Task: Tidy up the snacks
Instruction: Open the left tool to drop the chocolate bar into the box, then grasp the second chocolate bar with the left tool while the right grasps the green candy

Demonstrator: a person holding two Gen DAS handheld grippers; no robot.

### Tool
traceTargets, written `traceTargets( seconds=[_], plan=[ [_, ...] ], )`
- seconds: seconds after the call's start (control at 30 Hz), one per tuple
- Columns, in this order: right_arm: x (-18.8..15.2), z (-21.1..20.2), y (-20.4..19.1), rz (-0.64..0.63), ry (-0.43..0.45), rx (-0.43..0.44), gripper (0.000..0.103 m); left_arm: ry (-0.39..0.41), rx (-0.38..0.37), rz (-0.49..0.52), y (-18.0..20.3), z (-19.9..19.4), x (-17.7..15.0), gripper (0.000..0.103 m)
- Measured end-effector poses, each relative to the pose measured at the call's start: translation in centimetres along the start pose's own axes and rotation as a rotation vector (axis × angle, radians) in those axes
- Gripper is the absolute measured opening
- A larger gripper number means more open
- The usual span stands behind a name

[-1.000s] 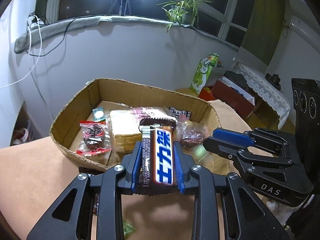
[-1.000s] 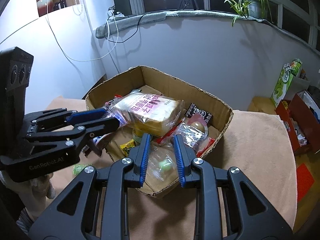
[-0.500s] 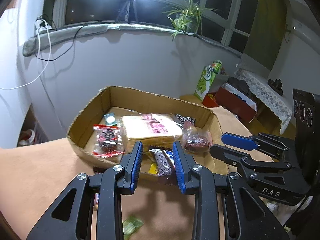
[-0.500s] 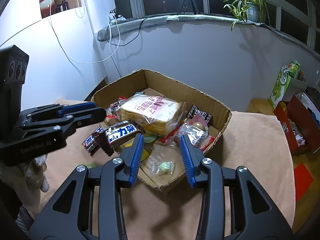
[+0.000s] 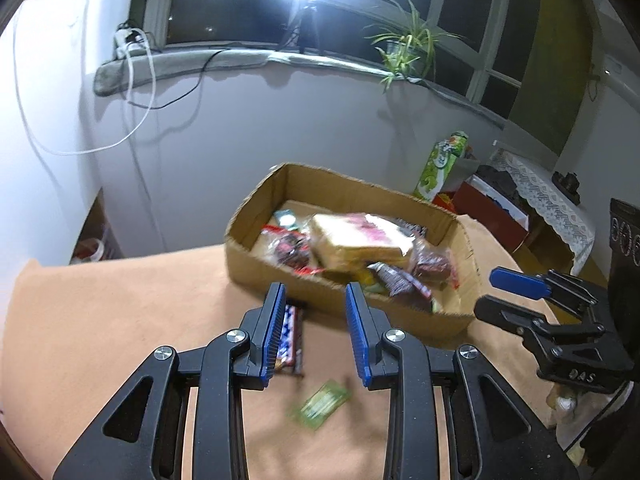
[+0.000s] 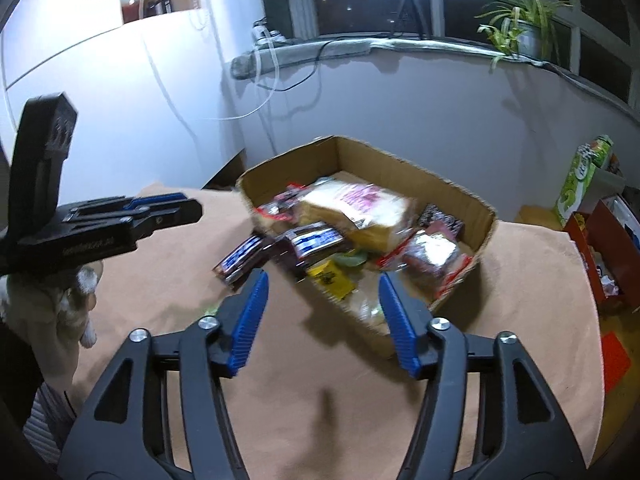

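Observation:
A cardboard box (image 5: 320, 296) (image 6: 452, 188) on the tan table holds several snacks: a bagged bread loaf (image 5: 360, 240) (image 6: 356, 208), a brown chocolate bar (image 5: 400, 280) (image 6: 316, 242) and red-wrapped packets. A second chocolate bar (image 5: 290, 336) (image 6: 240, 258) lies on the table by the box's near wall. A small green packet (image 5: 324, 402) lies on the table in front of my left gripper. My left gripper (image 5: 314, 332) is open and empty, pulled back from the box. My right gripper (image 6: 322, 320) is open and empty before the box corner.
The tan table (image 5: 120, 320) ends at a white wall on the left. A green carton (image 5: 440, 168) and a red box (image 5: 496, 216) stand on the floor to the right. A windowsill with a plant (image 5: 404, 48) runs behind.
My left gripper opened, let the chocolate bar drop into the box and drew back. My right gripper opened wider and also drew back.

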State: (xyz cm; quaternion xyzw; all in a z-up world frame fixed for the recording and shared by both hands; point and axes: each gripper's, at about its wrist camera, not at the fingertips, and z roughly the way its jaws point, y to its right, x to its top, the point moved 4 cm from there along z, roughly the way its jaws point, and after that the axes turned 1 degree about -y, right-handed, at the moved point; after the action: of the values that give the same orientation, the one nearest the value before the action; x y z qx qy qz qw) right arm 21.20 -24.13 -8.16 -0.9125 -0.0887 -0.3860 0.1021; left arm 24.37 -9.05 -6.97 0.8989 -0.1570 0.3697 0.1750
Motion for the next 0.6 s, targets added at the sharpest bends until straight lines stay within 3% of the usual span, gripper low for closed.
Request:
traceTargets(
  seconds=[0.23, 0.33, 0.6],
  plan=[
    [-2.5, 1.8, -4.0, -0.083, -0.070, 0.047, 0.062, -0.014, 0.003, -0.036, -1.6, -0.5, -1.3, 0.037],
    [-3.4, 2.9, -5.6, -0.125, -0.094, 0.060, 0.075, -0.024, -0.002, -0.043, -2.0, -0.4, -1.7, 0.037],
    [-4.5, 6.2, -7.9, -0.185, -0.171, 0.086, 0.075, -0.077, -0.020, -0.042, -2.5, 1.4, -2.5, 0.037]
  ],
)
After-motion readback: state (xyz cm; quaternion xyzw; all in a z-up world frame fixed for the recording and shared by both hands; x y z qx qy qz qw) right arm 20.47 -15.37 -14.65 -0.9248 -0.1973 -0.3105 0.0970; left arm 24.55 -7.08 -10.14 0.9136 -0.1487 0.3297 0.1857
